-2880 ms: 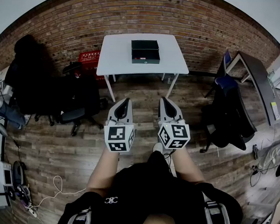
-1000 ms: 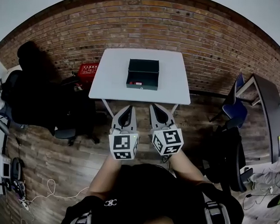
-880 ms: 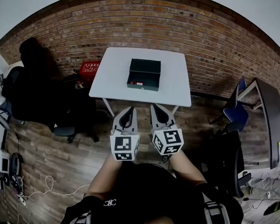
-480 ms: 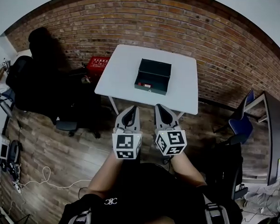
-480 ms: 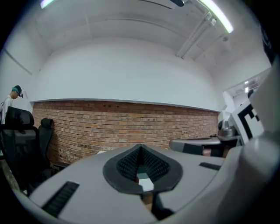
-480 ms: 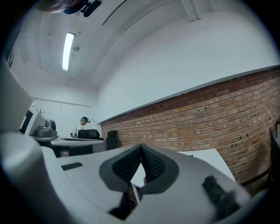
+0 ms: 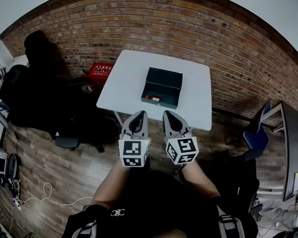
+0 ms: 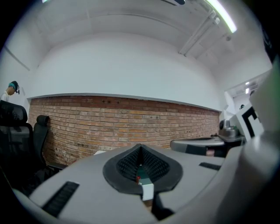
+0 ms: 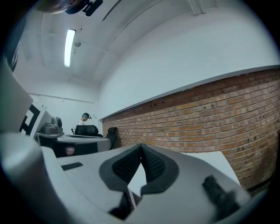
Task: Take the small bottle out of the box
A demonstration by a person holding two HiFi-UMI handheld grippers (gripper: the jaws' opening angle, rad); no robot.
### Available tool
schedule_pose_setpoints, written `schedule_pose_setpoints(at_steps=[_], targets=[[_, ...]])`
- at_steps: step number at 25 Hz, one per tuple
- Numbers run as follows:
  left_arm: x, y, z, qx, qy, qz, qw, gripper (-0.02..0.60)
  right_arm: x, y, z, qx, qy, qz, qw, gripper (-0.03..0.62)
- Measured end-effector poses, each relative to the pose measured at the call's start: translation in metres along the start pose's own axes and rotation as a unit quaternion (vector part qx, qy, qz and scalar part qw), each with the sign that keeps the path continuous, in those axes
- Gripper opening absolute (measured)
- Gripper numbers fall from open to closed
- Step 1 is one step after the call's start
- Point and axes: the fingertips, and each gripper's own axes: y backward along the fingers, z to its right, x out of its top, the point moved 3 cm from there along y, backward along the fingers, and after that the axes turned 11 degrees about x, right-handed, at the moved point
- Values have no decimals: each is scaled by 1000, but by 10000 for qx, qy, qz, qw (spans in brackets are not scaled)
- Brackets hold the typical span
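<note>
A dark green box point(image 7: 162, 87) stands open on a white table point(image 7: 198, 100) against the brick wall. Something small and red point(image 7: 151, 97) lies inside it near the front wall; I cannot make out a bottle. My left gripper point(image 7: 138, 115) and right gripper point(image 7: 169, 115) are held side by side short of the table's near edge, both shut with nothing in them. In the left gripper view the left gripper point(image 8: 140, 147) has its pads meeting, and the green box point(image 8: 141, 173) shows in the gap below them. The right gripper point(image 9: 141, 145) points past the table point(image 9: 214, 162).
Black office chairs point(image 7: 38, 88) stand left of the table, with a red crate point(image 7: 101, 69) beside its left legs. A blue chair point(image 7: 255, 139) and a dark desk point(image 7: 290, 145) are at the right. Cables point(image 7: 44, 195) lie on the wooden floor. A person point(image 9: 84, 117) sits far off.
The table and box have come closer and lower in the head view. Both grippers stay side by side and shut.
</note>
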Motion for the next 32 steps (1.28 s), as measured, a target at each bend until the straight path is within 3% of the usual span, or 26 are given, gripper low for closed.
schedule_pose_setpoints(at_steps=[14, 23, 32], targets=[[5, -128, -44, -138, 16, -264, 9996, 3, -3, -106, 71, 163, -66, -348, 9992, 29], [-1, -207, -90, -353, -12, -531, 9980, 3, -14, -183, 109, 372, -186, -917, 9949, 29], [-28, -255, -104, -804, 108, -1005, 9916, 3, -42, -222, 135, 570, -237, -1523, 9864, 29]])
